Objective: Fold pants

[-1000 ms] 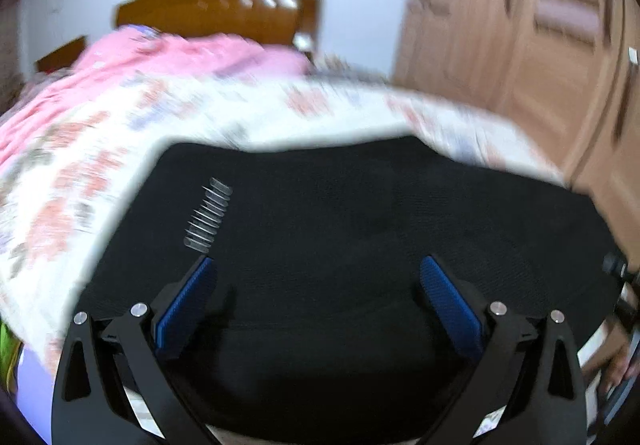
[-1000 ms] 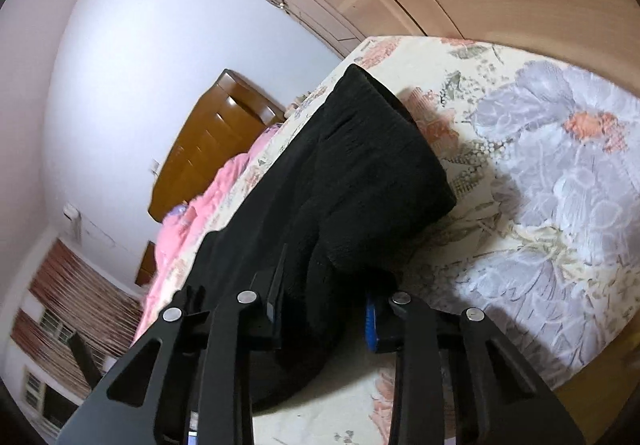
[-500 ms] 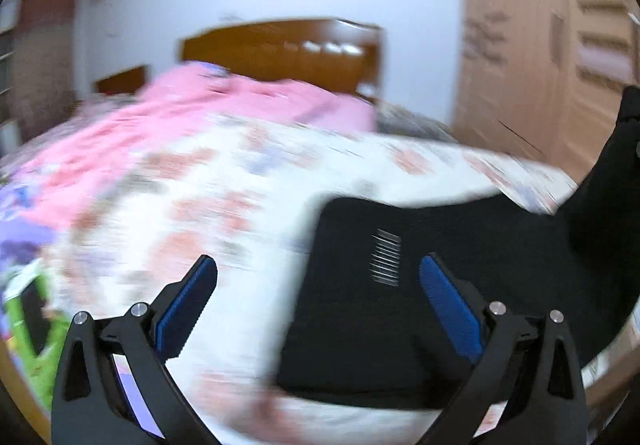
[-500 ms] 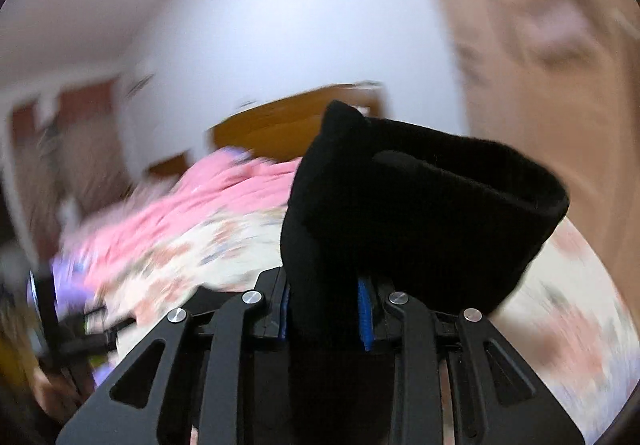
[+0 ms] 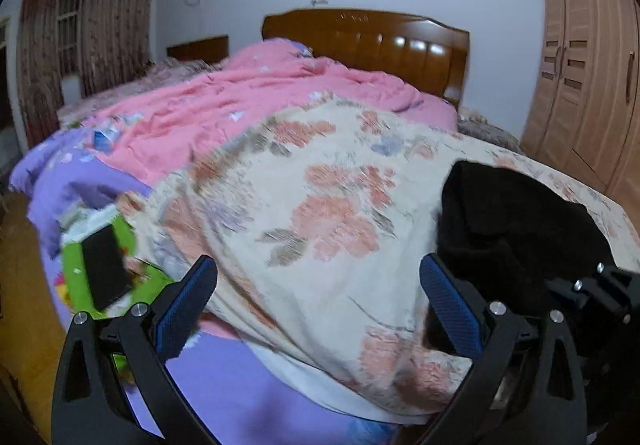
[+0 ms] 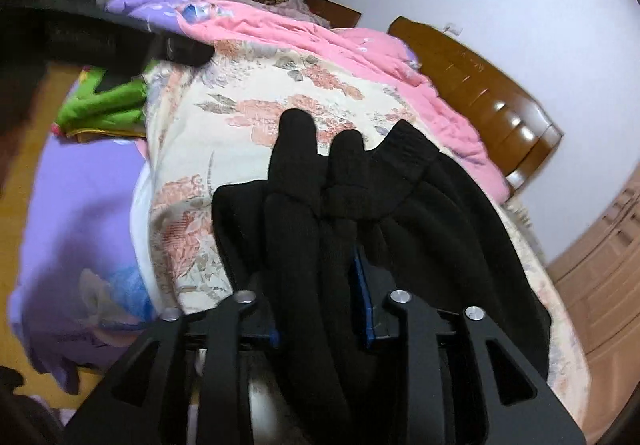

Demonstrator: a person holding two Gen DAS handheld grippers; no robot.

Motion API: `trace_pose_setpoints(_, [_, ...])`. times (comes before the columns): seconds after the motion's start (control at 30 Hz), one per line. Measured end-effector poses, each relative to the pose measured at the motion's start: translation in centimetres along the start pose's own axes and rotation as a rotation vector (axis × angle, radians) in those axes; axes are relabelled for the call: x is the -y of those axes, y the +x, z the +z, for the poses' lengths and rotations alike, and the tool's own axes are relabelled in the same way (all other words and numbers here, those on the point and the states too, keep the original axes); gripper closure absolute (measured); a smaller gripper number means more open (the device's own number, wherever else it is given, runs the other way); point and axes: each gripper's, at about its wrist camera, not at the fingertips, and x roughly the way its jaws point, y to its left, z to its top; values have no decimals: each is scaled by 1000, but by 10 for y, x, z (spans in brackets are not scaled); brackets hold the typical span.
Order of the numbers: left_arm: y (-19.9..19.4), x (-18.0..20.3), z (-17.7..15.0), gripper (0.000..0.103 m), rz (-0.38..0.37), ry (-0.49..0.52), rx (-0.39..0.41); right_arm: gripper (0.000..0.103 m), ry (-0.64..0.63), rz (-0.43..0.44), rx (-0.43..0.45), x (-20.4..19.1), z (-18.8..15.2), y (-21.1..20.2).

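Dim indoor light, motion blur, fisheye bending, glare on the headboard.

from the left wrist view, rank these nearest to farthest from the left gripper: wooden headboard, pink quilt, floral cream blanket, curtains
1. floral cream blanket: directly ahead of the left gripper, running between its open fingers.
2. pink quilt: beyond the blanket, mid-bed.
3. wooden headboard: at the bed's far end, against the wall.
4. curtains: far left corner; close to the headboard's depth, so the last two are hard to separate.
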Motion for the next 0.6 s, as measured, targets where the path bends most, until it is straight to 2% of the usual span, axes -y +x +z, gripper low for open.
trace_pose_setpoints(0.03, [3,4,-2,2,-20,2,-9,20,-1,26,6,0,-1,-6])
trace_pose_setpoints(0.07, [5,12,-2,2,-36,16,-16,8,4,63,36,0,-4,-16])
trace_pose_setpoints(0.2, [-1,41,-2,2,-68,111,3,8,133,137,170,23,-22,-73])
trace_pose_setpoints(0.27, [-5,53,3,2,-90,145,8,8,214,135,210,41,-32,-94])
trace_pose_setpoints(0.3, [-5,56,6,2,-117,142,8,8,272,108,223,57,-42,-102])
trace_pose_setpoints(0.4, [-2,67,25,2,-298,104,-29,8,416,44,192,95,-68,-102])
trace_pose_setpoints(0.43, [4,73,31,2,-375,91,-63,8,459,30,175,104,-77,-103])
trace_pose_setpoints(0.5, [23,87,40,2,-476,81,-132,8,531,31,150,117,-90,-91])
trace_pose_setpoints(0.53, [30,92,41,2,-472,83,-153,8,557,39,135,121,-96,-85])
trace_pose_setpoints(0.6, [54,107,40,7,-418,121,-237,8,572,57,118,117,-107,-79])
